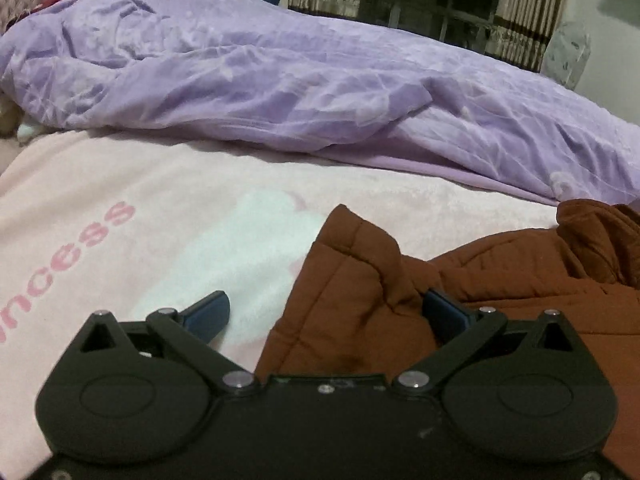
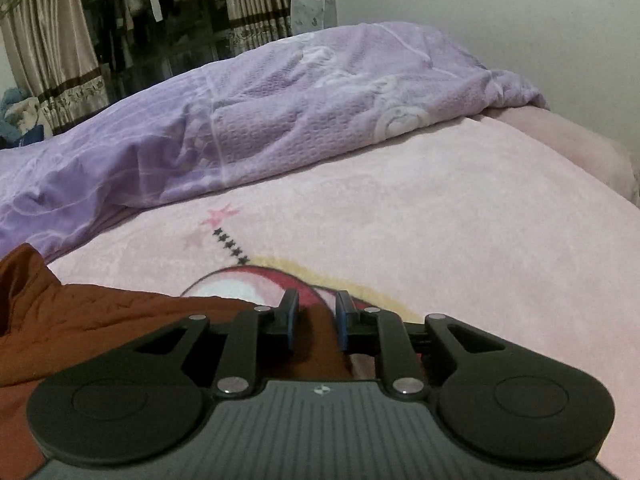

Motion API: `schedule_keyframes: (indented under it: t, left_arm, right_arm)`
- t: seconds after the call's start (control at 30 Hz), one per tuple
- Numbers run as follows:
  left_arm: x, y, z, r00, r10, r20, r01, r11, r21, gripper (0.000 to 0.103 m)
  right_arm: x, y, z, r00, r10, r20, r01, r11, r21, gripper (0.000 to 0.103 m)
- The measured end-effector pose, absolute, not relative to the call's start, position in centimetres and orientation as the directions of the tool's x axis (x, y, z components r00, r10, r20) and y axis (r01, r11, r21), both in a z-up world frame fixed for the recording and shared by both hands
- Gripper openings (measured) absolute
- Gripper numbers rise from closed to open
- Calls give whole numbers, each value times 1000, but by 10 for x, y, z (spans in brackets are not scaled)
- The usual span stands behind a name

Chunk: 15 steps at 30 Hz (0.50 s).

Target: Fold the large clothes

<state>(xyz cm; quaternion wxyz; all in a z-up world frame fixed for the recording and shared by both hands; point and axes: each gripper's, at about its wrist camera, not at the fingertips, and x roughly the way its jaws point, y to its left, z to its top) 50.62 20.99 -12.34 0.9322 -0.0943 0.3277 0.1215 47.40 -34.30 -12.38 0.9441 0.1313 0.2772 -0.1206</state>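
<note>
A rust-brown quilted jacket [image 1: 360,288] is lying on the pink blanket [image 1: 160,216] that is covering the bed, on the near side of the heaped lilac duvet [image 1: 280,80], which is lying well behind it.

Left claw [image 1: 326,310]: the jaws are standing wide apart, astride a puffed fold of the jacket without pressing on it; one blue pad [image 1: 212,312] is hovering over the blanket, the other is sitting beside the fabric. Nothing is being held.

Right claw [image 2: 316,320]: the jaws are standing narrowly apart. A strip of brown fabric is showing in the gap, but whether the pads are touching it cannot be told; it appears released.

Handling, as a judgement: the jacket is looking padded, soft and springy, fairly light for its bulk, and likely to puff back open after folding. Its shell is looking smooth, so a thin pinch may be slipping. Seams, hem corners and the collar [image 1: 592,232], lying toward the duvet, are offering the firmest purchase; gathering a thick quilted ridge deep between the pads is advisable.
</note>
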Motion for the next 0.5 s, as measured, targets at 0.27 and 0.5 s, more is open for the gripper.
schedule_keyframes:
  t: [0.27,0.5]
  left_arm:
    - [446,170,-60,821,226,-525,-336,934,-122,103]
    - [415,88,-54,808,96,-581,-165,984,-68,103]
  right_arm:
    - [410,-294,-67,857,-197,-476,276,956,100,41]
    - [341,-218,-54,925,65,-375,45,960,277,47]
